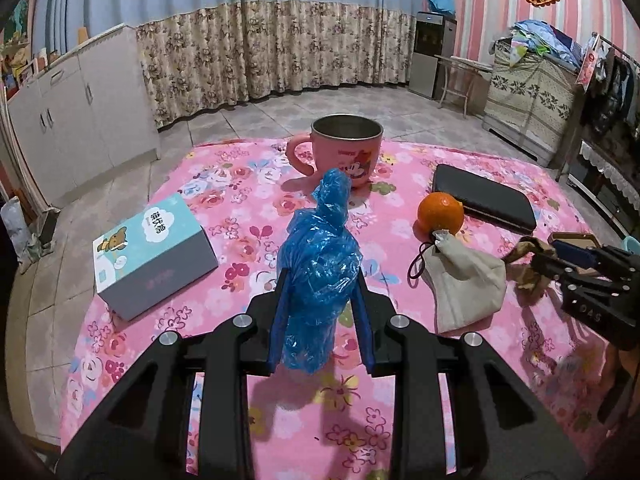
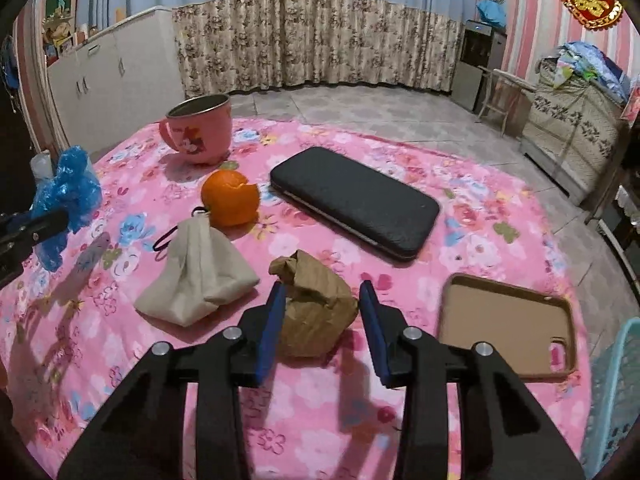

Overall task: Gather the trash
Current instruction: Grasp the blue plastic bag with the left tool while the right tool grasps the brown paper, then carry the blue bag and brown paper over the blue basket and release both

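My left gripper [image 1: 320, 276] is shut on a crumpled blue plastic bag [image 1: 316, 264], which it holds upright above the pink floral tablecloth [image 1: 240, 184]. The right wrist view shows that bag [image 2: 66, 196] at the far left. My right gripper [image 2: 322, 286] is low over the table with a crumpled brown paper wad [image 2: 316, 312] between its blue pads. The left pad presses on it and the right pad meets its edge, and the wad rests on the cloth. A beige cloth mask [image 2: 196, 280] lies just left of the wad, with a partly peeled orange [image 2: 230, 198] behind it.
A pink mug [image 1: 346, 152] stands at the back and a tissue box [image 1: 152, 252] lies at the left. A black wallet [image 2: 352, 208] lies beyond the wad and a brown phone case [image 2: 508, 324] to its right. A teal basket [image 2: 616, 392] stands at the table's right edge.
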### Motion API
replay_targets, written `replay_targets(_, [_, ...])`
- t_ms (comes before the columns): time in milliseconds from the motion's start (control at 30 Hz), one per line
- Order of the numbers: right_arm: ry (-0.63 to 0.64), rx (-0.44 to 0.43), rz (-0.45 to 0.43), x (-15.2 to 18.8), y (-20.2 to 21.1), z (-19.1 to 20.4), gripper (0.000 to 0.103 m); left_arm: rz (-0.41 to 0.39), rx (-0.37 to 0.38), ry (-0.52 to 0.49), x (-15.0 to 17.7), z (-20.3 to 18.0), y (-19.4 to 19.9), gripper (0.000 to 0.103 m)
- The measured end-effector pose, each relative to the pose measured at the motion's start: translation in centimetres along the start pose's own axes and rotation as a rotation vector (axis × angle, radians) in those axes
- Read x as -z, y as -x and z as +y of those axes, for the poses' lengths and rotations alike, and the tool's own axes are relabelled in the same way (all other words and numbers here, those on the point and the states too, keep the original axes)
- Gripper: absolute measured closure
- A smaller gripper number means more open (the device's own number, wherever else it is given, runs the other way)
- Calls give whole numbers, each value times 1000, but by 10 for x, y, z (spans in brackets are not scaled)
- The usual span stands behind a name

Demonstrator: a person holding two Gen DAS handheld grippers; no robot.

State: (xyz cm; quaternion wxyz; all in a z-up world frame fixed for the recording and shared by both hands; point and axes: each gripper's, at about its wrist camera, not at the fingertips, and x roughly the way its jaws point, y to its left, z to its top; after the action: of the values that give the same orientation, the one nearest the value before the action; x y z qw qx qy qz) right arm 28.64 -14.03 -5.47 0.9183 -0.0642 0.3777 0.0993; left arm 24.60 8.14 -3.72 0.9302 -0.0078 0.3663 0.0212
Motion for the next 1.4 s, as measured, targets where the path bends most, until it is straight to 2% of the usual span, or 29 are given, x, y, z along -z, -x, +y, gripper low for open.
replay_targets(333, [53, 97, -85, 4, 57, -27, 65, -17, 4, -25, -2, -9, 7, 75])
replay_targets(600, [40, 179, -149, 15, 114, -72, 65, -62, 38, -42, -8, -29, 35, 75])
replay_targets(800, [17, 234, -184, 26, 153, -106, 65, -119, 62, -98, -10, -63, 66, 75])
replay_targets(1100, [-64, 291, -198, 54, 187, -159, 65, -133, 128, -177, -5, -131, 87, 75])
replay_targets(1400, [-159, 355, -202, 82, 210, -212, 65, -137, 230, -249, -4, -203, 94, 75])
